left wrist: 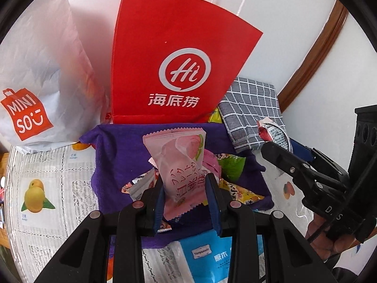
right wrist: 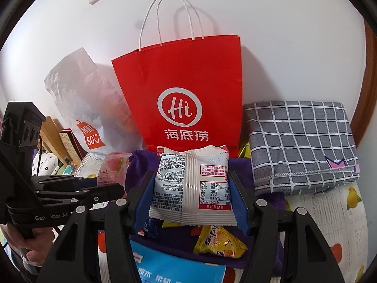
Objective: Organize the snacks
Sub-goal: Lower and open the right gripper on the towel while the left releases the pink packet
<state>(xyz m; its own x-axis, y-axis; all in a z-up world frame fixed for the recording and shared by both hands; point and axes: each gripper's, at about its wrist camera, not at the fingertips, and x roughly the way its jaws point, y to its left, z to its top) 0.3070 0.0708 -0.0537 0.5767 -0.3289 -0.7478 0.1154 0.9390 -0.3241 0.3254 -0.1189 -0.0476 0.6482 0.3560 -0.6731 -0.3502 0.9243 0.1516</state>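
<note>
Both fingers clamped — left gripper (left wrist: 185, 197) on soft pink packet (left wrist: 181, 165), right gripper (right wrist: 189, 200) on crinkly white packet (right wrist: 192, 186) — light, slippery; red bag (right wrist: 183, 89) at twelve o'clock.

The red paper bag (left wrist: 179, 47) carries a white ringed "Hi" logo above the characters 海底捞. The white plastic bag (left wrist: 35, 59) bears a red shopping-bag emblem reading "MINISO". The blue tissue pack (left wrist: 207, 257) shows 原木. The white snack packet (right wrist: 192, 186) has an upside-down nutrition table with "NRV%". The other handheld gripper (right wrist: 47, 212) is printed "Gen...bot.AI".
</note>
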